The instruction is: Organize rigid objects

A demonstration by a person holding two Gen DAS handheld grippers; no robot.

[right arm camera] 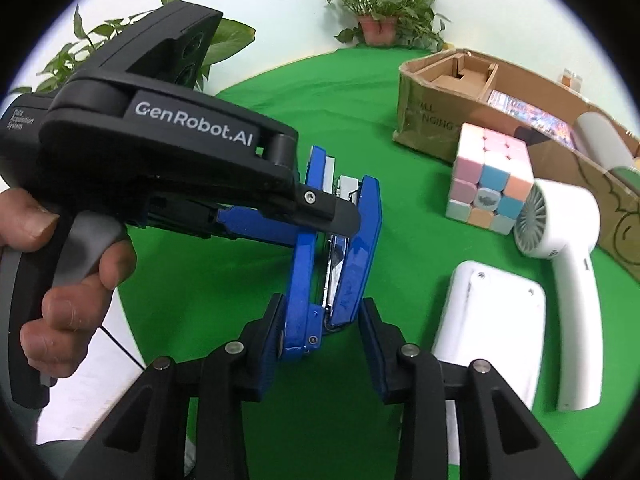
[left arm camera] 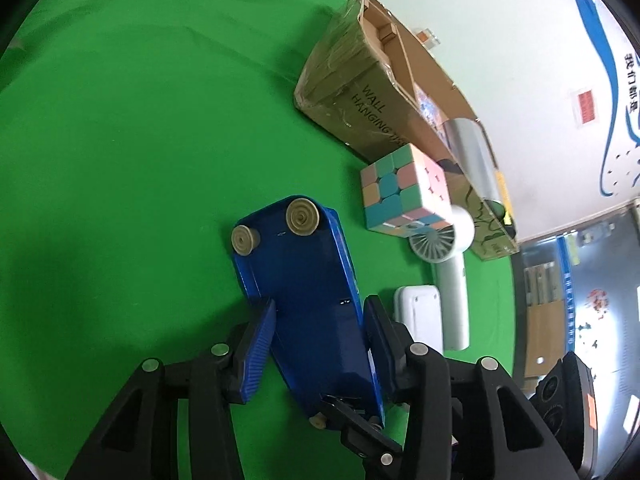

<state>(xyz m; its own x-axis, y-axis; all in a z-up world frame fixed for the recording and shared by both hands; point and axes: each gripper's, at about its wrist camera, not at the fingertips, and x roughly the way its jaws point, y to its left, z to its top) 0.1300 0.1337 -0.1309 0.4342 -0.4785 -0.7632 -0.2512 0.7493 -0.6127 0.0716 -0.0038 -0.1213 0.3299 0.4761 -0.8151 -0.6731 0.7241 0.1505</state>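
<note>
Stapler (right arm camera: 340, 240) held by "GenRobot.AI" left gripper (right arm camera: 320, 216); box (left arm camera: 360, 92) reads "WALL HANGING".

The counter (left arm camera: 120, 120) is covered in a bright green cloth. Along its far side lies a long open cardboard box (right arm camera: 436, 128), printed on its side. Just in front of the box sits a pastel puzzle cube (right arm camera: 490, 178). Beside the cube lies a white handheld fan (right arm camera: 568, 240), its grille close to the cube. Nearer still, next to the fan's handle, a flat white rounded case (right arm camera: 492, 328) rests on the cloth.
</note>
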